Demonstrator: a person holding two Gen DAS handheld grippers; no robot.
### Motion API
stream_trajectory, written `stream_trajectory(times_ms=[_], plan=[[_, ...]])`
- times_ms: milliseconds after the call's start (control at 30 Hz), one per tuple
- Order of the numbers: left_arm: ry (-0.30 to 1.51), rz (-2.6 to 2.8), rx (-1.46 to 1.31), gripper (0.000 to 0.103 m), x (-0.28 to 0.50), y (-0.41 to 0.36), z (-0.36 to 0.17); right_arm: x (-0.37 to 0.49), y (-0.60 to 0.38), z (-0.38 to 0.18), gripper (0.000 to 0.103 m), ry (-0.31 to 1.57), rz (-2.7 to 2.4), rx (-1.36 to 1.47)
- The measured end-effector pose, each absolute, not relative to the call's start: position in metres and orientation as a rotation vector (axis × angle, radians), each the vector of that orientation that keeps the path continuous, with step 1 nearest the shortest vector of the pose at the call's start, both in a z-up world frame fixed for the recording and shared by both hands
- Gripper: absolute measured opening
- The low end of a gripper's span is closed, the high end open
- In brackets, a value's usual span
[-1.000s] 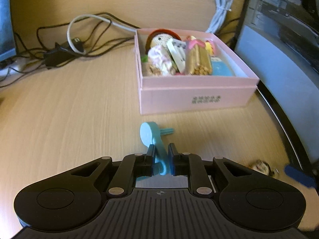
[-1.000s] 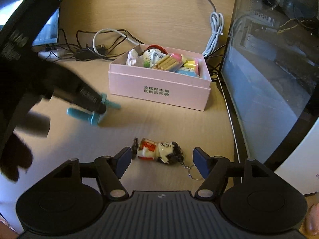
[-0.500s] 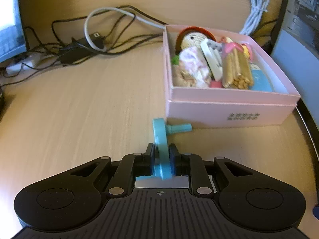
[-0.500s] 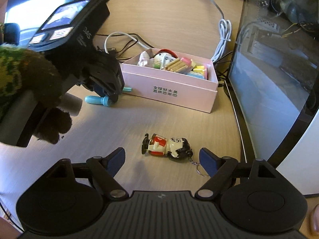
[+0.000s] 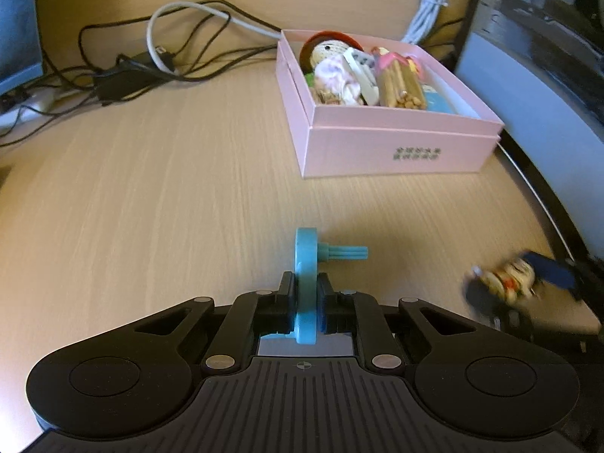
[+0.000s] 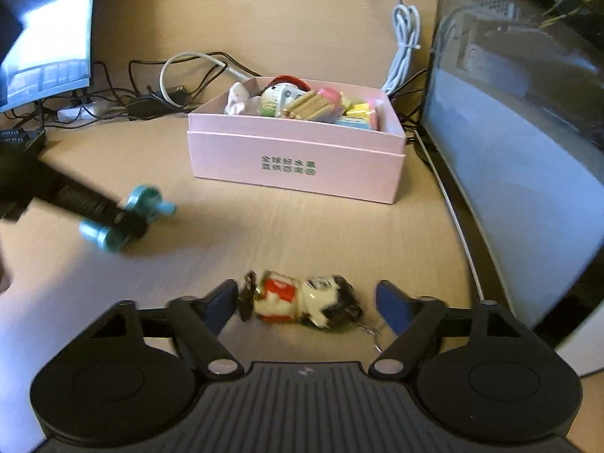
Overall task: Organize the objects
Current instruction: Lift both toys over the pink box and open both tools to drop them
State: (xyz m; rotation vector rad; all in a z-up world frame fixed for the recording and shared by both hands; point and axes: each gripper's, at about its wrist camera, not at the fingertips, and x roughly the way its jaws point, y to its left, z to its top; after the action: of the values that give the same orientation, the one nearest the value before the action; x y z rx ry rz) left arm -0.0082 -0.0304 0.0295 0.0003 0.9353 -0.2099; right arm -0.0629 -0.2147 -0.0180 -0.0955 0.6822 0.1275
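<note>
Blue toy (image 5: 305, 283) clamped in left gripper (image 5: 305, 304); right gripper (image 6: 305, 302) wide open — figurine (image 6: 302, 300) between its fingers, untouched.

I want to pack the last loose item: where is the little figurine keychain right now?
In the right wrist view, the figurine keychain lies on the desk between the open right gripper fingers, in front of the pink box.
</note>
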Motion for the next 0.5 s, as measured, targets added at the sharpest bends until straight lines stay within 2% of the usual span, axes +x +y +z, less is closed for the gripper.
stream_trajectory(times_ms=[233,500], plan=[[0.914,-0.346,-0.123,0.013,-0.027,-0.003,0.065,-0.075,-0.204,0.024,0.063,0.644,0.147,-0.094],[0.69,-0.507,-0.131,0.013,0.027,-0.018,0.149,-0.102,-0.196,0.089,0.063,0.503,0.107,-0.123]])
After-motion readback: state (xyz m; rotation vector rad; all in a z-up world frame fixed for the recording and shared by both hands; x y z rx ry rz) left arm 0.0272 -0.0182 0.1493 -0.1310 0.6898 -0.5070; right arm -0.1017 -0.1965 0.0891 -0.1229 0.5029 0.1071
